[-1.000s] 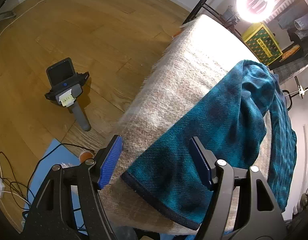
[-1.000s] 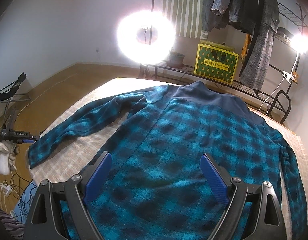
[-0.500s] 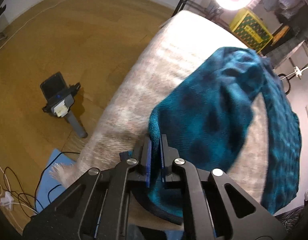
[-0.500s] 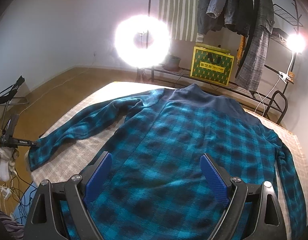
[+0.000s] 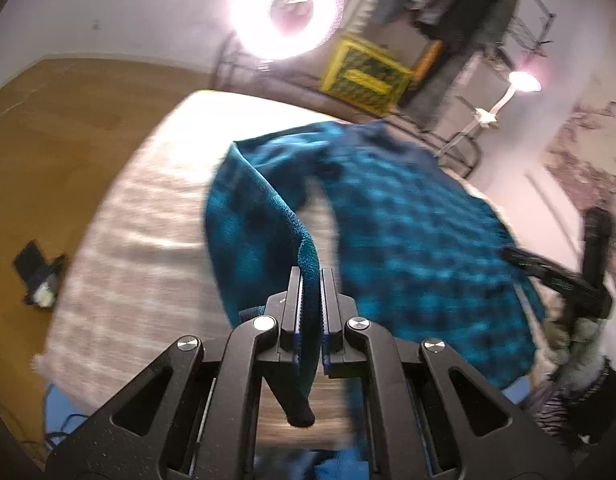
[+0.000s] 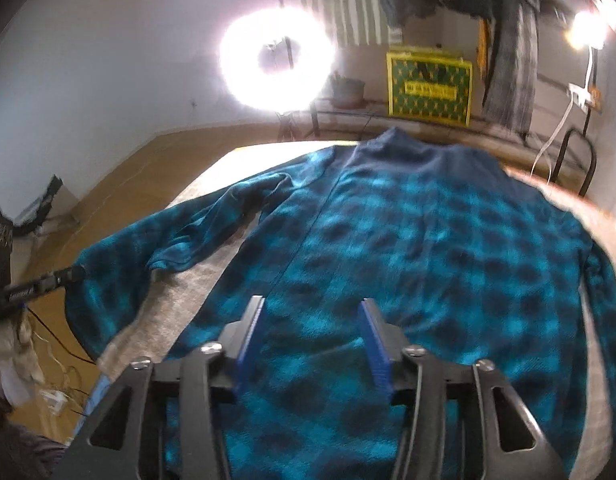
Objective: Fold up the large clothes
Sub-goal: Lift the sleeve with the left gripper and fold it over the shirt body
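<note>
A teal and dark blue plaid fleece shirt (image 6: 428,248) lies flat, back up, on a table with a beige woven cover (image 5: 147,216); its collar points away. My left gripper (image 5: 309,280) is shut on the cuff of the shirt's left sleeve (image 5: 247,220) and holds it lifted off the table. In the right wrist view that sleeve (image 6: 179,240) bends up at the left, with the left gripper (image 6: 73,274) at its end. My right gripper (image 6: 310,316) is partly open and empty, just above the shirt's lower back. The right gripper also shows at the right of the left wrist view (image 5: 556,276).
A bright ring light (image 6: 275,56) on a stand is behind the table. A yellow-green box (image 6: 430,88) sits on a low rack, and clothes hang above it. A spare handheld device (image 5: 39,276) stands on the wooden floor at the left. Cables lie on the floor.
My left gripper closed on the sleeve cuff and lifted it, swinging toward the shirt body. My right gripper narrowed its jaws and came lower over the shirt.
</note>
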`<move>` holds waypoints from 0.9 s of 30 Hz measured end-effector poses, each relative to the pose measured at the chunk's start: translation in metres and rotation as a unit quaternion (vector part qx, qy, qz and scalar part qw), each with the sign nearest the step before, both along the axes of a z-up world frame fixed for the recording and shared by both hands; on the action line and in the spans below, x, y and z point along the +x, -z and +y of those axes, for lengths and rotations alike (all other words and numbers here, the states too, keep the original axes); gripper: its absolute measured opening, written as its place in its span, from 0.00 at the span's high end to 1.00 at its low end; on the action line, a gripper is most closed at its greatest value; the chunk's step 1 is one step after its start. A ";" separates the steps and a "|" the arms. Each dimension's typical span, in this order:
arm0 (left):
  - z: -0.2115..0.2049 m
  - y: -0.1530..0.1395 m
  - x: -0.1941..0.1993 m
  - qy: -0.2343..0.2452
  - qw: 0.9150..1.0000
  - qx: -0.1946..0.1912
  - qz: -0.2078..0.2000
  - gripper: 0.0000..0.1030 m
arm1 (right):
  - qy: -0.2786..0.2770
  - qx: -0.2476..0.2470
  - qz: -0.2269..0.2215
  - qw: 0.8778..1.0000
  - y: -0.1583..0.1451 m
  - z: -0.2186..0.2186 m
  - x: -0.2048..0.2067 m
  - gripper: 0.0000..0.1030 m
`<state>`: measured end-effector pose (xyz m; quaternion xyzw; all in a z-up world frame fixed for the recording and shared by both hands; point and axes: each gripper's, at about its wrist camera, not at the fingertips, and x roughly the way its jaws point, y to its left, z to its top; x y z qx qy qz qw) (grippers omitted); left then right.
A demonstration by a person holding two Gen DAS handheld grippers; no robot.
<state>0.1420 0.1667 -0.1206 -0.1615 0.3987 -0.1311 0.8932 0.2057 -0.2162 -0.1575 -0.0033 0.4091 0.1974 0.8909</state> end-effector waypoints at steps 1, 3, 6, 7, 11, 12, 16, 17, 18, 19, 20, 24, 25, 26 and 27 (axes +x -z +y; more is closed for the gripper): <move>-0.008 -0.003 -0.001 0.005 1.000 -0.005 -0.002 0.95 | 0.002 0.008 0.006 1.000 0.001 -0.003 0.001 0.59; -0.026 -0.007 -0.003 0.024 1.000 -0.017 -0.005 0.95 | 0.008 0.031 0.021 0.999 0.000 -0.015 0.004 0.60; -0.057 -0.007 -0.007 0.055 0.998 -0.024 0.001 0.96 | 0.008 0.063 0.032 0.997 -0.006 -0.031 0.006 0.60; -0.070 -0.005 -0.008 0.068 0.997 -0.027 0.004 0.96 | 0.006 0.071 0.032 0.997 -0.009 -0.035 0.007 0.58; -0.116 0.001 -0.021 0.126 0.992 -0.018 0.016 0.96 | -0.029 0.096 0.032 0.994 -0.028 -0.044 0.011 0.37; -0.127 0.002 -0.025 0.140 0.990 -0.017 0.019 0.96 | -0.050 0.101 0.038 0.993 -0.033 -0.043 0.016 0.29; -0.154 0.007 -0.038 0.166 0.986 -0.007 0.026 0.96 | -0.086 0.110 0.048 0.989 -0.039 -0.033 0.048 0.23; -0.157 0.008 -0.039 0.168 0.985 -0.005 0.028 0.96 | -0.091 0.115 0.055 0.988 -0.037 -0.028 0.061 0.28; -0.159 0.009 -0.040 0.169 0.985 -0.004 0.029 0.96 | -0.096 0.121 0.061 0.986 -0.033 -0.023 0.074 0.31; -0.159 0.010 -0.041 0.169 0.985 -0.002 0.029 0.96 | -0.098 0.123 0.068 0.985 -0.028 -0.016 0.090 0.38; -0.159 0.010 -0.041 0.169 0.985 0.000 0.029 0.96 | -0.096 0.123 0.076 0.985 -0.021 -0.007 0.107 0.43; -0.153 0.011 -0.042 0.170 0.985 -0.002 0.030 0.96 | -0.098 0.140 0.115 0.979 0.008 0.027 0.171 0.45; -0.153 0.011 -0.043 0.171 0.985 0.000 0.029 0.96 | -0.099 0.148 0.126 0.976 0.016 0.036 0.188 0.45; -0.153 0.012 -0.044 0.174 0.984 0.003 0.028 0.96 | -0.097 0.151 0.133 0.975 0.024 0.047 0.203 0.45; -0.154 0.013 -0.043 0.177 0.984 0.004 0.028 0.96 | -0.095 0.152 0.140 0.974 0.033 0.059 0.219 0.45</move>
